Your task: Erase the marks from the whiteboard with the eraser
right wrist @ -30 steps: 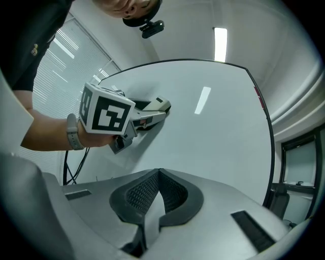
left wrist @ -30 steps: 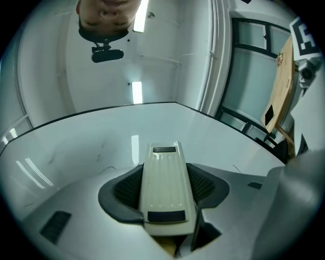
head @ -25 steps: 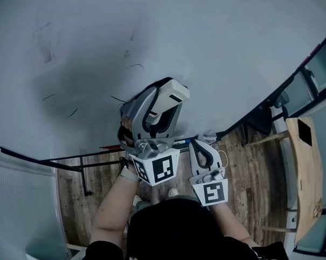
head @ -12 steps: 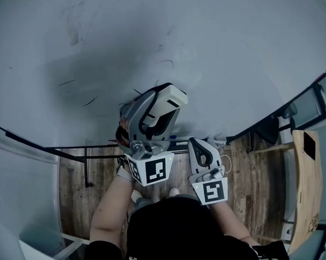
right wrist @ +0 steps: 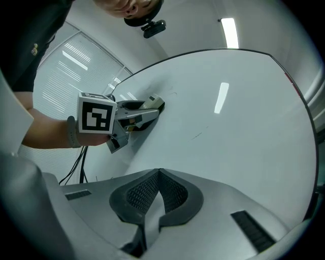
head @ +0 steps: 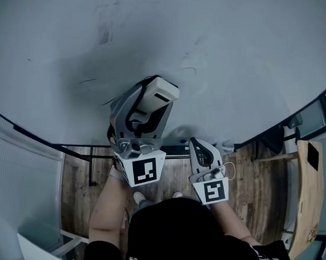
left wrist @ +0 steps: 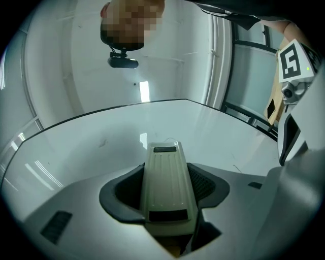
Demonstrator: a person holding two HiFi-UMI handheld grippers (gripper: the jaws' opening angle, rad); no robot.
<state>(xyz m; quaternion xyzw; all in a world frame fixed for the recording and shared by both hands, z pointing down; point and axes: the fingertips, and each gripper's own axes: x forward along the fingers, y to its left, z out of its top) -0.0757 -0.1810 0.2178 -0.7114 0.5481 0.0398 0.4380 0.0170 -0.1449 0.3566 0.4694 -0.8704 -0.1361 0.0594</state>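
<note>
At the far left of the head view we see the whiteboard point(head: 230, 54) filling the upper part of the picture, with a grey smudged patch and a few thin dark marks point(head: 87, 80) on it. A fainter smear sits higher up, near the top edge.

Just right of those marks, our left claw point(head: 151, 97) reaches up to the board. In the left gripper view its jaws are clenched on the eraser point(left wrist: 168, 185), a pale ribbed block that lies lengthwise between the two dark pads and sticks out past them. In the right gripper view the eraser's far end appears to meet the board surface. A short curved mark point(head: 188, 69) lies on the board just right of the eraser's tip.

Further right and lower, our right claw point(head: 200, 146) is held near the board's bottom edge, apart from the left one. The right gripper view shows its jaws pressed together with nothing between them. That view also shows one small dark stroke point(right wrist: 197, 135) on the otherwise pale board, well apart from the eraser.

Below the board we see a wooden plank floor point(head: 251, 171), and at the far right a light wooden panel point(head: 308, 190) stands on edge.
</note>
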